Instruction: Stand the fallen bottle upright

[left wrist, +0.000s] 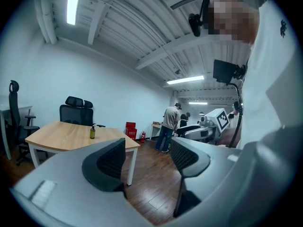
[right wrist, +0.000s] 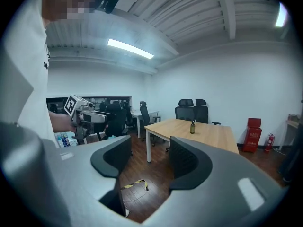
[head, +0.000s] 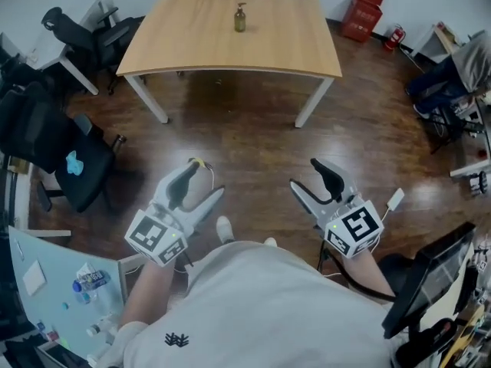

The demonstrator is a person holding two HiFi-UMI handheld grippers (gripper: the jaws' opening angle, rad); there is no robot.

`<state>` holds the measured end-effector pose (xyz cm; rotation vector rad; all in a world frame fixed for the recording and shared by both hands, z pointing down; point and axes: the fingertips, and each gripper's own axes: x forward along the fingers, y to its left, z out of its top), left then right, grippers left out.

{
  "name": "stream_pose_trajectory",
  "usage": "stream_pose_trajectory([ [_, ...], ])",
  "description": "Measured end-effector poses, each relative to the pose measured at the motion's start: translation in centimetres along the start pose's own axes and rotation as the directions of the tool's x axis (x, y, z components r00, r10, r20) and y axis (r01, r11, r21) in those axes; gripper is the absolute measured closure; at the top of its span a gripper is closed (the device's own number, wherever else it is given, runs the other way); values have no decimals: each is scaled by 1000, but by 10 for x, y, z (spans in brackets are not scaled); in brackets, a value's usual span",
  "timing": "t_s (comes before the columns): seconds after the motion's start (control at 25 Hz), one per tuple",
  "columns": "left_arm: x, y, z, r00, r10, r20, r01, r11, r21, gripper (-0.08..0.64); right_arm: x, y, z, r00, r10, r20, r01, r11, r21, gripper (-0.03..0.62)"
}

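Two grippers hang in front of the person over the dark wooden floor (head: pixel 245 129), both well apart from the table (head: pixel 192 41). On the person's left, the left gripper (head: pixel 207 179) has its jaws spread wide with nothing between them. In the left gripper view, only floor and the far room show in the gap between its ribbed black pads (left wrist: pixel 111 161). Opposite it, the right gripper (head: pixel 304 173) is likewise spread and empty. The right gripper view shows bare floor and a loop of yellow-and-black tape (right wrist: pixel 132 186) between its pads (right wrist: pixel 187 161). Neither gripper touches anything. An olive-green bottle (head: pixel 240 18) with a pump top stands upright on the light wooden table. It is about midway between the left and right edges and nearer the far edge than the near one. Black office chairs (head: pixel 84 33) stand off the table's left edge, and another black chair (head: pixel 77 167) with a small blue object on its seat stands on the floor to the person's left. Red boxes (head: pixel 367 10) sit on the floor beyond the table's far right corner, with a fire extinguisher (head: pixel 393 37) just beside them. In the left gripper view a standing person (left wrist: pixel 168 126) faces a bench at the back of the room.
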<state>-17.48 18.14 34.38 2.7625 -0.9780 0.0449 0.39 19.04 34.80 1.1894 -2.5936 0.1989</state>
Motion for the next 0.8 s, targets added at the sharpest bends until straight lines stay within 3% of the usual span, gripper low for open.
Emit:
stream_pose_trajectory([
  [0.36, 19, -74, -10, 998, -42, -50, 42, 999, 7, 259, -53, -3, -22, 1000, -4, 6, 3, 1000, 29, 339],
  [0.8, 26, -116, -28, 994, -34, -100, 35, 999, 11, 261, -82, -9, -32, 999, 23, 28, -24, 999, 28, 345],
])
